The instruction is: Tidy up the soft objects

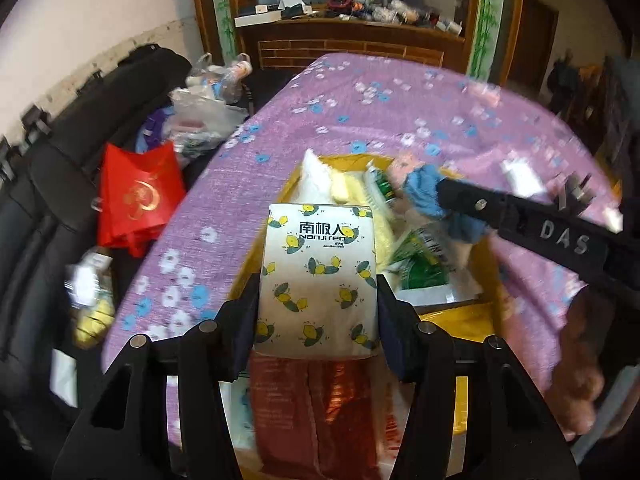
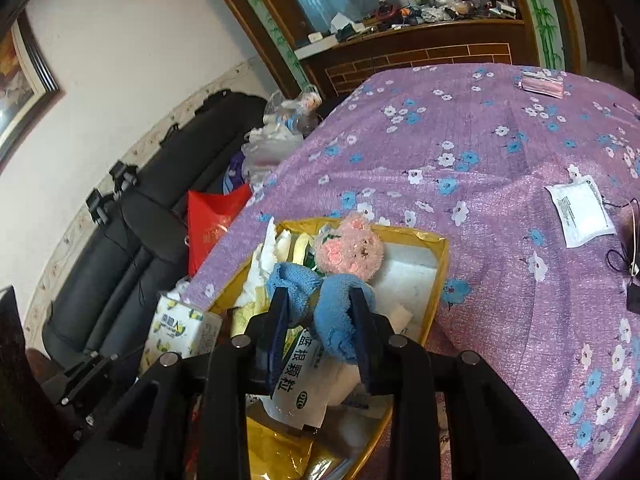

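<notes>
Left wrist view: my left gripper (image 1: 318, 300) clamps a bee-printed white tissue pack (image 1: 318, 272) over the yellow box (image 1: 472, 316); my right gripper (image 2: 320, 308) straddles a pink plush toy in blue cloth (image 2: 340, 276), grip uncertain.

Bee-print tissue pack (image 1: 318, 280) upright above yellow box (image 2: 438, 264), pink-headed blue plush (image 2: 340, 280) over it.

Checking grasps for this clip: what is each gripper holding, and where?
Left gripper: tissue pack, gripped by its long sides. Right gripper: plush toy, by its blue body.
</notes>
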`<action>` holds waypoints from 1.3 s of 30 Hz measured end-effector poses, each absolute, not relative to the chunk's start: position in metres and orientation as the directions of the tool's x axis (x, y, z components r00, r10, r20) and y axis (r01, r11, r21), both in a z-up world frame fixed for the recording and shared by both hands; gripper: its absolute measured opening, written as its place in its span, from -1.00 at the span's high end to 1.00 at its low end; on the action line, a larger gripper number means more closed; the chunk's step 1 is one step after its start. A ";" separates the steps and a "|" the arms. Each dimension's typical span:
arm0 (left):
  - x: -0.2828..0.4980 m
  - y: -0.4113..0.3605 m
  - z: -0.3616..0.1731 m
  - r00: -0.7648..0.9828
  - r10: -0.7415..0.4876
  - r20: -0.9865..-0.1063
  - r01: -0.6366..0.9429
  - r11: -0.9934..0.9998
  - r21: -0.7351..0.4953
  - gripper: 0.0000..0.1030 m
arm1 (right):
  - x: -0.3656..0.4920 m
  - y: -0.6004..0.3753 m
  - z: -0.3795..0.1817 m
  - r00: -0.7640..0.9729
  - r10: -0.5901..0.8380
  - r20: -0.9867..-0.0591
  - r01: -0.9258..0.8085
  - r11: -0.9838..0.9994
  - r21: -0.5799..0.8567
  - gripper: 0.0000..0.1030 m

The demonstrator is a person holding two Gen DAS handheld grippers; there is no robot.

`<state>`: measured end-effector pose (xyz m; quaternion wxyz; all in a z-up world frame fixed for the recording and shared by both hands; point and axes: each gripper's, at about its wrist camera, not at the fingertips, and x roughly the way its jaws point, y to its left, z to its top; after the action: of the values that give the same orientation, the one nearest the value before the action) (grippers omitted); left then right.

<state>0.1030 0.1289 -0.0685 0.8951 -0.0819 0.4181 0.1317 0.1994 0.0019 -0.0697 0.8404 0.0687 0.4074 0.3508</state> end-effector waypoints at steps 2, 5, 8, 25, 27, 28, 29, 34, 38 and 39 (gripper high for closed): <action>0.097 0.137 -0.067 0.639 0.093 -0.763 -0.299 0.945 -0.135 -0.05 | 0.198 -0.002 -0.069 0.421 0.656 -0.626 -0.530 0.738 0.417 0.24; 0.088 0.148 -0.065 0.665 0.024 -0.746 -0.307 0.920 -0.244 -0.14 | 0.189 -0.011 -0.063 0.427 0.676 -0.601 -0.528 0.726 0.441 0.04; 0.080 0.147 -0.061 0.675 0.031 -0.737 -0.320 0.912 -0.255 -0.24 | 0.172 -0.021 -0.053 0.453 0.687 -0.568 -0.534 0.719 0.445 -0.16; 0.020 0.067 -0.024 0.747 0.181 -0.640 -0.197 0.979 0.048 -0.24 | 0.089 -0.078 -0.028 0.515 0.667 -0.538 -0.504 0.744 0.439 -0.19; 0.014 0.060 -0.016 0.755 0.175 -0.632 -0.188 0.981 0.047 -0.24 | 0.082 -0.082 -0.024 0.518 0.666 -0.537 -0.506 0.745 0.435 -0.19; 0.010 0.057 -0.011 0.758 0.164 -0.631 -0.179 0.983 0.040 -0.24 | 0.077 -0.084 -0.020 0.526 0.660 -0.536 -0.505 0.750 0.427 -0.19; 0.008 0.054 -0.008 0.763 0.153 -0.628 -0.168 0.985 0.035 -0.24 | 0.074 -0.085 -0.016 0.534 0.652 -0.537 -0.507 0.756 0.414 -0.20; -0.010 0.040 0.009 0.785 0.142 -0.604 -0.146 0.988 0.043 -0.24 | 0.054 -0.091 0.001 0.576 0.629 -0.522 -0.521 0.774 0.358 -0.31; -0.023 0.037 0.020 0.800 0.143 -0.583 -0.138 0.989 0.053 -0.24 | 0.035 -0.097 0.014 0.596 0.627 -0.502 -0.526 0.777 0.346 -0.35; -0.025 0.035 0.021 0.803 0.142 -0.579 -0.138 0.989 0.050 -0.24 | 0.030 -0.098 0.015 0.602 0.622 -0.502 -0.527 0.781 0.336 -0.35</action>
<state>-0.0249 0.0355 0.0212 0.9495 0.0027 0.3050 0.0738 0.0303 -0.0977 0.0148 0.8916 0.0766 0.3091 0.3220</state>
